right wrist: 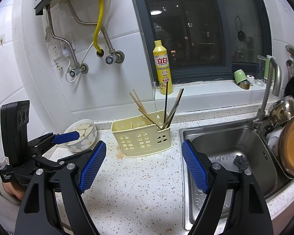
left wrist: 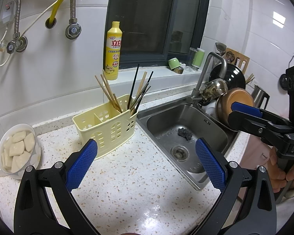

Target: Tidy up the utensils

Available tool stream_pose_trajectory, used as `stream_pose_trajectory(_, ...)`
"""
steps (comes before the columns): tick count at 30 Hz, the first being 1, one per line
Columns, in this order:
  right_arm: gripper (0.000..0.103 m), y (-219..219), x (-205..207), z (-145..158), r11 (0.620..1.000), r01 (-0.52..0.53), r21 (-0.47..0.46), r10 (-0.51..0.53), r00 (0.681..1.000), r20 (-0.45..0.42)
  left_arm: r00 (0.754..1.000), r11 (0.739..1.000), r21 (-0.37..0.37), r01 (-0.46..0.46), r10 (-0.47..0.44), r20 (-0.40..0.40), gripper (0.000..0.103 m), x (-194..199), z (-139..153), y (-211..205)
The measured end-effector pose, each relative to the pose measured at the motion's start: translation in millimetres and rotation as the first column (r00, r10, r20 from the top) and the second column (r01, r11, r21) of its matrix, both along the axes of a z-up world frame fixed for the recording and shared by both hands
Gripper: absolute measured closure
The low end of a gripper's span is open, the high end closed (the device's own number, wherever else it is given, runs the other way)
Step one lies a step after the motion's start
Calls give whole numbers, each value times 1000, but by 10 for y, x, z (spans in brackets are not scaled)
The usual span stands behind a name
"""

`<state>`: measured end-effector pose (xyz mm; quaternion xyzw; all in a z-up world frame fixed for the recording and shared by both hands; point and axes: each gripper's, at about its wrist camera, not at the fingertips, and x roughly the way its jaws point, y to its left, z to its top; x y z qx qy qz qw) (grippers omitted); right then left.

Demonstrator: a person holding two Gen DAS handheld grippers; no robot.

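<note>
A pale yellow plastic utensil caddy [left wrist: 105, 129] [right wrist: 142, 137] stands on the speckled counter beside the sink. Several wooden and black chopsticks [left wrist: 127, 94] [right wrist: 162, 109] lean upright in its right-hand compartment; the other compartments look bare. My left gripper [left wrist: 146, 158] hovers open over the counter just in front of the caddy, nothing between its blue pads. My right gripper [right wrist: 144, 160] is also open and bare, a little in front of the caddy. Each gripper shows in the other's view: the right one [left wrist: 245, 113] over the sink's right side, the left one [right wrist: 66, 137] near the bowl.
A steel sink [left wrist: 186, 135] [right wrist: 225, 156] lies right of the caddy, with a dark scrubber [left wrist: 183, 132] near the drain and stacked pots and a wooden lid [left wrist: 235, 101] at its far side. A white bowl of pale slices [left wrist: 17, 148] [right wrist: 82, 135] sits left. A yellow detergent bottle [left wrist: 112, 51] stands on the sill.
</note>
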<state>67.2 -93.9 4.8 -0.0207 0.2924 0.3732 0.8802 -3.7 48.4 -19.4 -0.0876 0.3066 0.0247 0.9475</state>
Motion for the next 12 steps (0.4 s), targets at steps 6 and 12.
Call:
stream_pose_trajectory(6, 26, -8, 1, -3, 1000, 6, 0, -6, 1000, 3, 1000, 1000, 2, 4, -4, 1, 6, 23, 9, 0)
stream_pose_trajectory(12, 26, -10, 3, -9, 1000, 7, 0, -7, 1000, 3, 1000, 1000, 4, 2, -2, 6, 6, 31, 5, 16)
